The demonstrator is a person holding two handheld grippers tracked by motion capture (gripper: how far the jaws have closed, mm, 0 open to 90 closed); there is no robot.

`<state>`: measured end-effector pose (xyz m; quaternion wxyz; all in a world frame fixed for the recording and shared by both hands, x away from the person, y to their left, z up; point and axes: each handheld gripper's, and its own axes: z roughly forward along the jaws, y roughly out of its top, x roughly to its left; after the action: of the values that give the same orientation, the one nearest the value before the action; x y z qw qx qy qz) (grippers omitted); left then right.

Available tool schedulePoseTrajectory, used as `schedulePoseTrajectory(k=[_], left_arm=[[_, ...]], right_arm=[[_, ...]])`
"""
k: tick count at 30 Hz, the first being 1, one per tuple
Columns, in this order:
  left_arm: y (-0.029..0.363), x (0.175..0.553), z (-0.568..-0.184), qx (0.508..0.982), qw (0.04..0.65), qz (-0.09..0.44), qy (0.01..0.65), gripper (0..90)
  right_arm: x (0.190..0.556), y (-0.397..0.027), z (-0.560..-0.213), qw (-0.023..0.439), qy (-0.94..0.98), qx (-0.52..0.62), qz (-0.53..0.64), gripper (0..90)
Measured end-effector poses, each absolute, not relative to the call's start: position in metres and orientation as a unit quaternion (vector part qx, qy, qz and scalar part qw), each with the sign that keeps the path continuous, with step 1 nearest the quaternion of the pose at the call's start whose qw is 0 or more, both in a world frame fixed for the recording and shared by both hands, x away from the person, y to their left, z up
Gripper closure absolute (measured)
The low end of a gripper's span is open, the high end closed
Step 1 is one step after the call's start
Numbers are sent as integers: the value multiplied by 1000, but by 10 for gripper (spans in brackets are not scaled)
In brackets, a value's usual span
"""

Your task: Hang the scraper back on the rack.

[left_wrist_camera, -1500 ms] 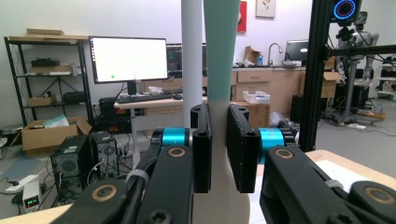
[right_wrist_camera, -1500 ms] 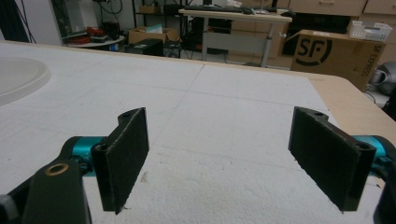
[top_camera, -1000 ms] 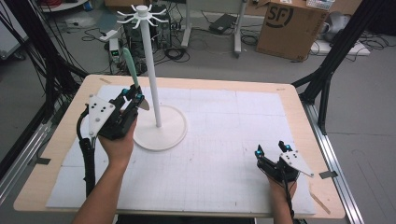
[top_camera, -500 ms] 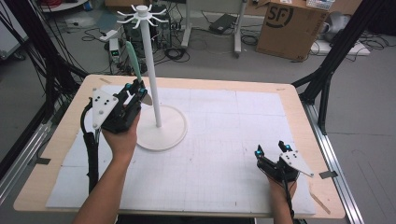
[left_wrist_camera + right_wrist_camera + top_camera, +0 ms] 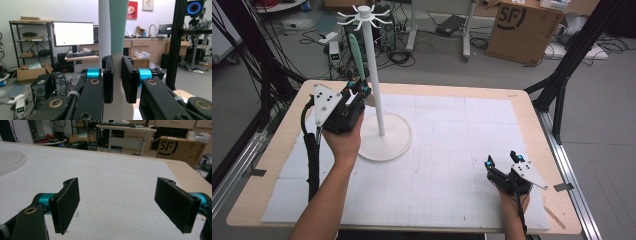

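Holding: left hand-held gripper (image 5: 360, 91) clamped on long mint-green plastic utensil (image 5: 357, 55).
Idle: right hand-held gripper (image 5: 503, 162), jaws apart.
Risk: we could topple the white hook-topped stand (image 5: 373, 75).

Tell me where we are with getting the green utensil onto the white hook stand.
Done: the left gripper is shut on the green utensil and has it off the table, upright beside the stand's pole. In hand: carrying it up; its top sits below the hooks. Left: hanging it on a hook and letting go. The right gripper rests open near the table's front right, holding nothing.
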<state>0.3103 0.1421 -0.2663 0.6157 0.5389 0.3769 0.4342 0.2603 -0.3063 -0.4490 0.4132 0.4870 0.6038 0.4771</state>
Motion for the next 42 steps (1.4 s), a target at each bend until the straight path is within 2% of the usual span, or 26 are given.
schedulePoseTrajectory(k=[42], left_arm=[[138,318,-254,538,595,449,394,807]], right_arm=[[260,-306,-449,413,607,484,475,193]])
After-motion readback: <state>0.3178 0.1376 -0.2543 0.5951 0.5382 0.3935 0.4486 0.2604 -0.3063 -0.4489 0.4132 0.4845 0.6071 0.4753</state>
